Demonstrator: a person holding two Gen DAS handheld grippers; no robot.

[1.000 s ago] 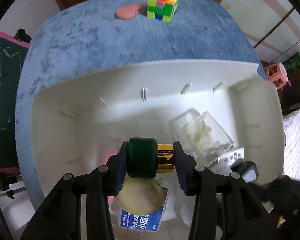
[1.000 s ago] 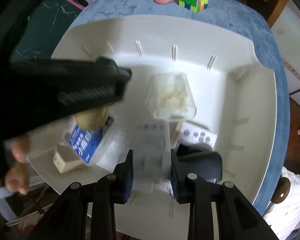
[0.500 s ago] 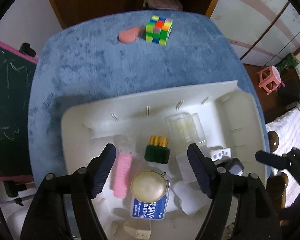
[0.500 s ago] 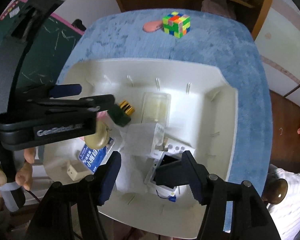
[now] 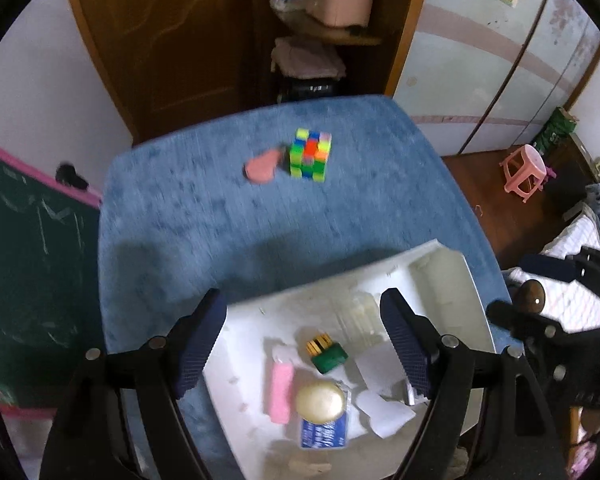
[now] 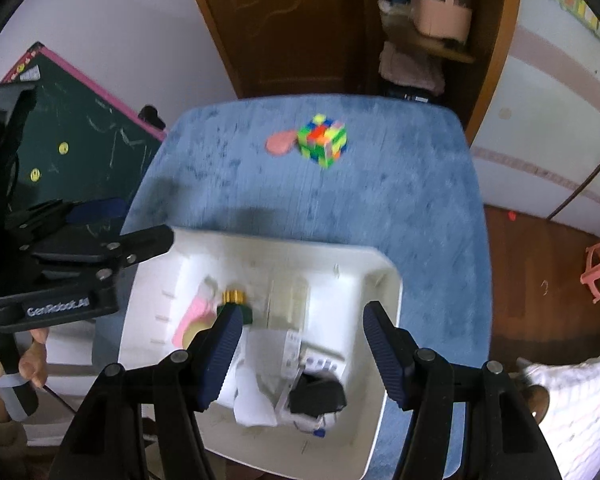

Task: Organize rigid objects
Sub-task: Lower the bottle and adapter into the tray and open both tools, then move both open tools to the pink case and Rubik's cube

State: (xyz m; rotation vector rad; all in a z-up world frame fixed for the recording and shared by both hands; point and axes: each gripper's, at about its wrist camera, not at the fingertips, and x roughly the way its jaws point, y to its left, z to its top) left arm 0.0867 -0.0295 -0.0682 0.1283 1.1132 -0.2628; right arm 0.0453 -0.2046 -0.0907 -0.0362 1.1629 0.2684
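Left claw (image 5: 302,344) opening wide, nothing between the jaws; right claw (image 6: 302,354) parted, also empty. Below both, white bin (image 5: 440,276) holding green bottle (image 5: 330,357), pink block (image 5: 281,392), gold lid (image 5: 320,401). Far ahead on blue mat (image 5: 188,216): cube (image 5: 311,155) beside pink piece (image 5: 260,168).

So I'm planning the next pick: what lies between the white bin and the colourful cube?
Only bare blue cloth between the white bin and the cube, plain in both wrist views; the pink piece sits beside the cube.
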